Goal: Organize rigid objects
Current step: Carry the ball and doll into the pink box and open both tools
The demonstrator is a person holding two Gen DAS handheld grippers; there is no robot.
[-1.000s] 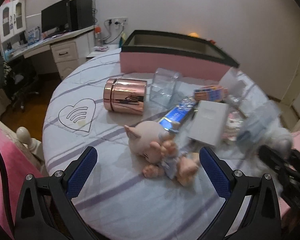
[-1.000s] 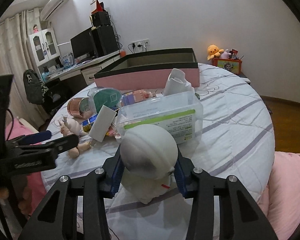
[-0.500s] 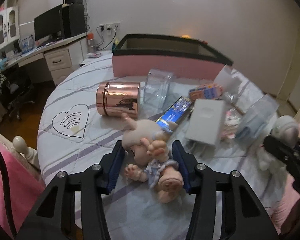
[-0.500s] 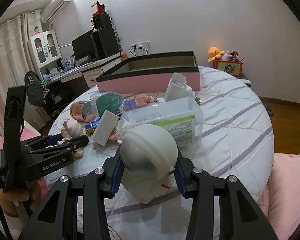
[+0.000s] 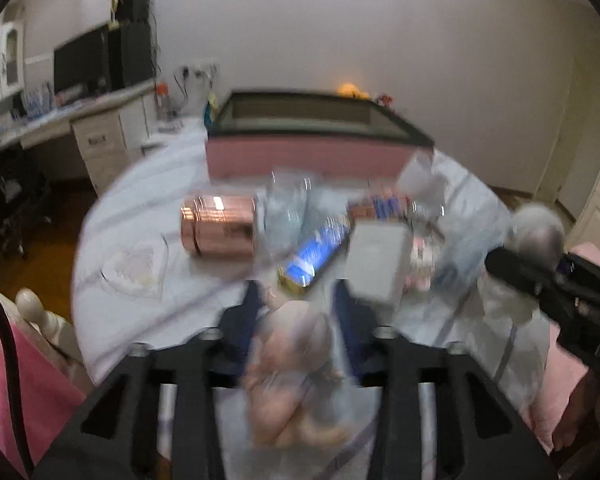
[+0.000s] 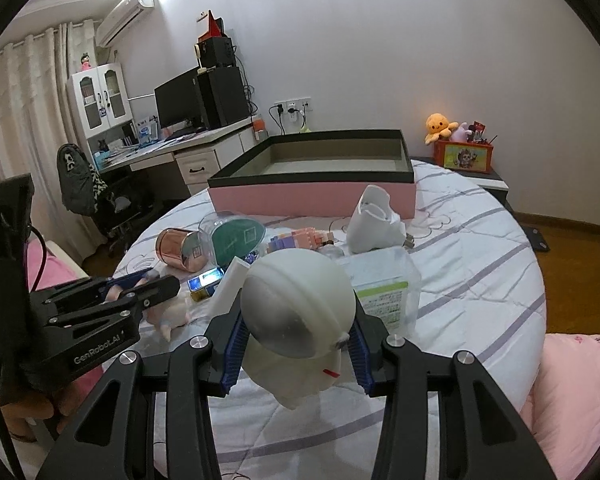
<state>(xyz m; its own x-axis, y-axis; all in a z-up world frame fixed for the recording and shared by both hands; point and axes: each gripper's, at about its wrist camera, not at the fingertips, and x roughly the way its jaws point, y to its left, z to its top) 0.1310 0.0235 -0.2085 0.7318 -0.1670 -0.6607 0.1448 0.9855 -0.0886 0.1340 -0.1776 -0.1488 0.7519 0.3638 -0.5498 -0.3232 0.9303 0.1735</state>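
Note:
My left gripper (image 5: 296, 312) is shut on a pink baby doll (image 5: 292, 364), blurred in the left wrist view; it also shows in the right wrist view (image 6: 172, 312) at the left. My right gripper (image 6: 298, 340) is shut on a white round-headed figure (image 6: 296, 304) and holds it above the bed. A pink box with a black rim (image 6: 312, 184) stands open at the back. A rose-gold tin (image 6: 178, 254), a clear jar with a green lid (image 6: 236, 240), a blue pack (image 6: 206, 280), a white card (image 6: 230, 284) and a clear tub (image 6: 384, 292) lie in a pile.
A round bed with a striped white cover (image 6: 480, 264) holds everything. A white cone-shaped object (image 6: 374, 220) and a block toy (image 6: 300, 238) lie near the box. A desk with a monitor (image 6: 180, 100) stands at the back left. A pink pillow (image 6: 580, 392) lies at the right.
My left gripper closed on the doll and lifted it, moving fast so its view blurs. My right gripper kept hold of the white figure and rose slightly.

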